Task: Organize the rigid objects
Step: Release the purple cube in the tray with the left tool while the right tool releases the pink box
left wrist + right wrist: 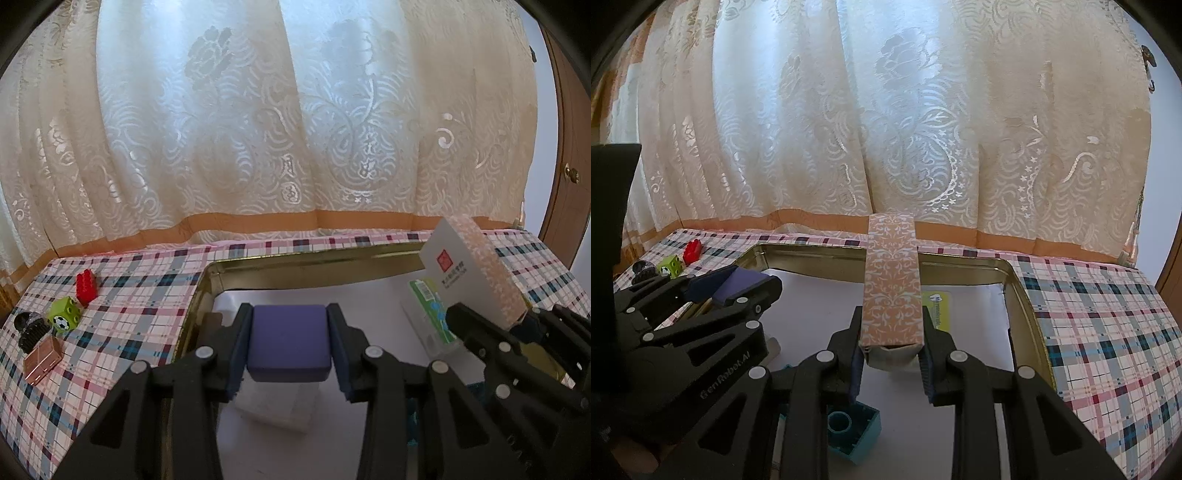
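My left gripper (290, 314) is shut on a purple block (288, 343) and holds it over the white lining of a gold-rimmed tin (295, 258). The right wrist view shows this gripper (737, 290) and the purple block (746, 282) at the left. My right gripper (892, 317) is shut on the lower end of a tall pink patterned box (892, 266), which stands up over the tin (831, 254). In the left wrist view that gripper (509, 319) and the tilted box (476, 273) are at the right.
On the checked cloth left of the tin lie a red brick (85, 286), a green cube (64, 317), a black gear-like piece (31, 328) and a copper-coloured box (42, 360). Inside the tin are a green-and-white pack (936, 310) and a teal brick (851, 432). A lace curtain hangs behind.
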Demonstrator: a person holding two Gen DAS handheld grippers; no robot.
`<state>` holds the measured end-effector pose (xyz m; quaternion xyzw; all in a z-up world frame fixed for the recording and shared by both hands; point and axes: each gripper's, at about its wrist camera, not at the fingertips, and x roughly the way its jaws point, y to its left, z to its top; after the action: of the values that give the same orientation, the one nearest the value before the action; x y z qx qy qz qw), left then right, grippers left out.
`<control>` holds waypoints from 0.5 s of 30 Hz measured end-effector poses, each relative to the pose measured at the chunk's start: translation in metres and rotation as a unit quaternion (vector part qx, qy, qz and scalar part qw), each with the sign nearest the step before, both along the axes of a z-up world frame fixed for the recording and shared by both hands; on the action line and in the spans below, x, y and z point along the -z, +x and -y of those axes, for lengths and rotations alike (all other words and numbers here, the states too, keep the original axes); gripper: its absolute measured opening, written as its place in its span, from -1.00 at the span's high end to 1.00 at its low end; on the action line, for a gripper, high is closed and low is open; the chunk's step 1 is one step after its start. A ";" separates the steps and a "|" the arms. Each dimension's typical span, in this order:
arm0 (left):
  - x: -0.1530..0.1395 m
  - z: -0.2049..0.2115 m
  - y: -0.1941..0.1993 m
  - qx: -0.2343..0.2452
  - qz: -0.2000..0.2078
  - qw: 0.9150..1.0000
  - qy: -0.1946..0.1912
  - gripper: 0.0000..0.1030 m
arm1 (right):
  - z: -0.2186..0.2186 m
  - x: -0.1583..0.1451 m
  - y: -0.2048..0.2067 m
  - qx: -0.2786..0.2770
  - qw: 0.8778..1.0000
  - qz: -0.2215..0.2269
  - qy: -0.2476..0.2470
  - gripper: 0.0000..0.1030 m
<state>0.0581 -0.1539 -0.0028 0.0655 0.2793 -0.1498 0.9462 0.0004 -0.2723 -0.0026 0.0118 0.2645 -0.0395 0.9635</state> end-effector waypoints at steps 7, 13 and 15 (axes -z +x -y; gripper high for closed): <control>0.002 0.003 -0.001 0.004 0.000 1.000 0.006 0.24 | 0.001 0.001 0.002 -0.007 1.000 -0.002 0.003 0.44; 0.003 0.003 -0.001 0.005 -0.002 1.000 0.007 0.24 | 0.000 0.001 0.001 -0.013 1.000 0.001 0.005 0.44; 0.002 0.003 -0.002 0.007 -0.001 1.000 0.007 0.24 | 0.000 0.001 0.002 -0.014 1.000 0.001 0.005 0.44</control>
<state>0.0565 -0.1567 -0.0052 0.0743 0.2811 -0.1543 0.9443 0.0019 -0.2720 -0.0037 0.0127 0.2640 -0.0248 0.9641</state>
